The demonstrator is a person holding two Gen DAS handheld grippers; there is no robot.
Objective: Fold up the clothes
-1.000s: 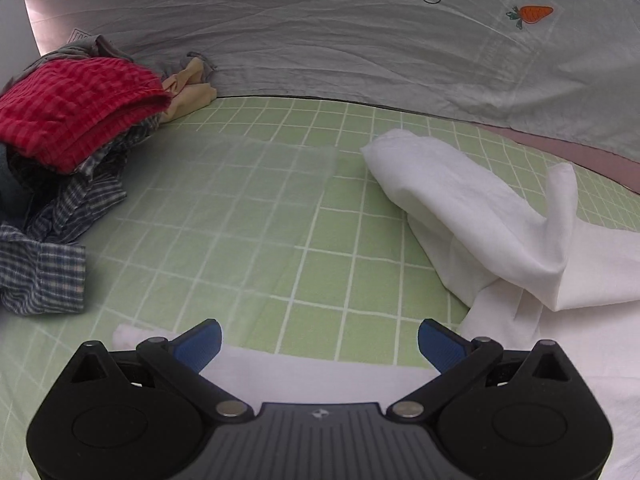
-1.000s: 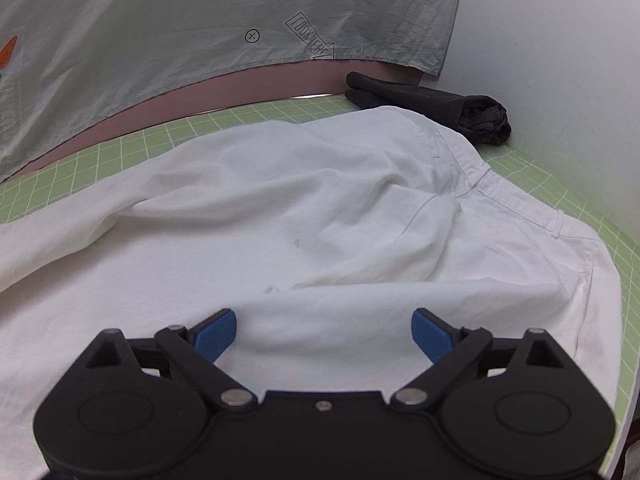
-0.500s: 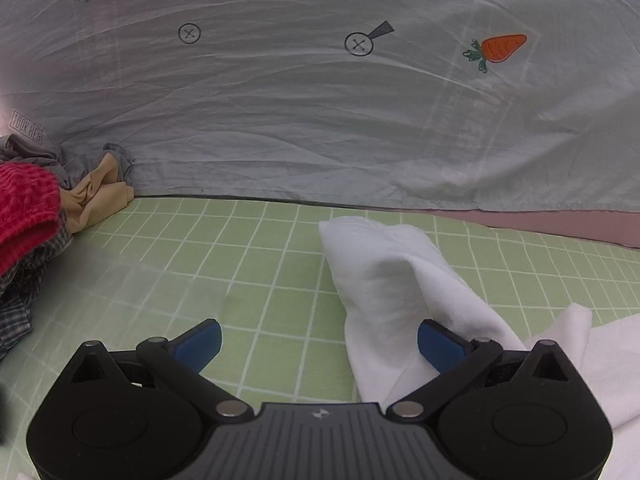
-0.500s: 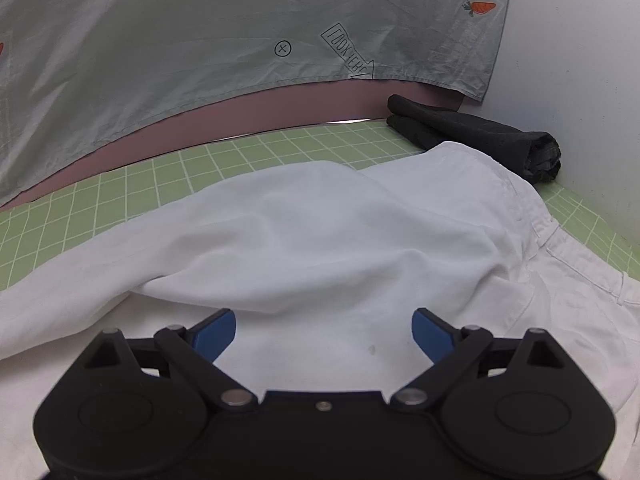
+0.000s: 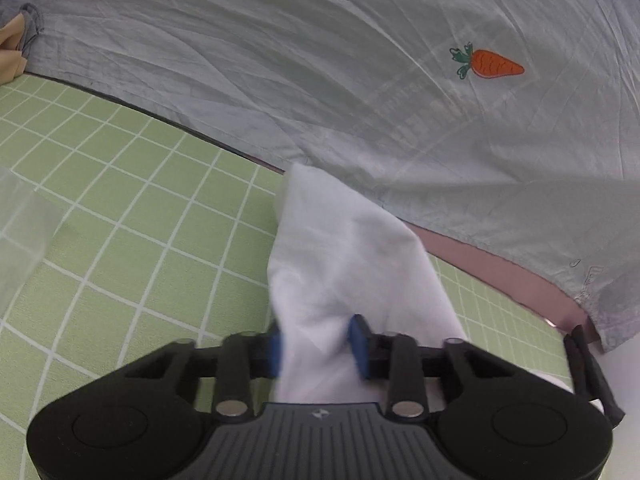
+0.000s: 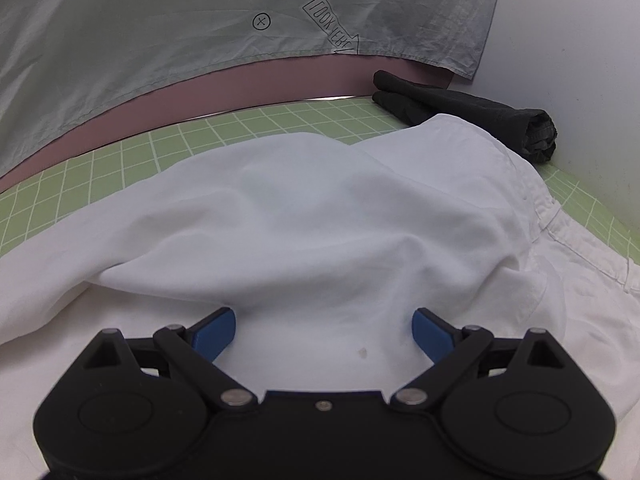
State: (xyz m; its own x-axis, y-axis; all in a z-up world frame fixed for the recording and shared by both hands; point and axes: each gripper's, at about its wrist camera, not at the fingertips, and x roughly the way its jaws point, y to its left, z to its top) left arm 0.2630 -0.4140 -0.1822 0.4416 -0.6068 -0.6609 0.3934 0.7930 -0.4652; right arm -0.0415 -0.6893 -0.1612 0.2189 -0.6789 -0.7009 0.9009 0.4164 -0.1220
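White trousers (image 6: 320, 208) lie crumpled across the green grid mat (image 6: 100, 188), waistband toward the right. My left gripper (image 5: 318, 346) is shut on the end of one white trouser leg (image 5: 344, 256), which sticks out forward between the blue pads and is lifted off the mat. My right gripper (image 6: 324, 330) hovers open just over the seat of the trousers, with a raised fold of cloth ahead of its blue fingertips (image 6: 214, 330) and nothing clamped.
A grey sheet with carrot prints (image 5: 400, 92) hangs behind the mat over a pink edge (image 6: 240, 84). A rolled black garment (image 6: 468, 114) lies at the back right against the white wall. A tan cloth (image 5: 10, 52) peeks in at the far left.
The left gripper moved right to the trouser leg end and closed on it, lifting it. The right gripper slid slightly forward over the trousers and stayed open.
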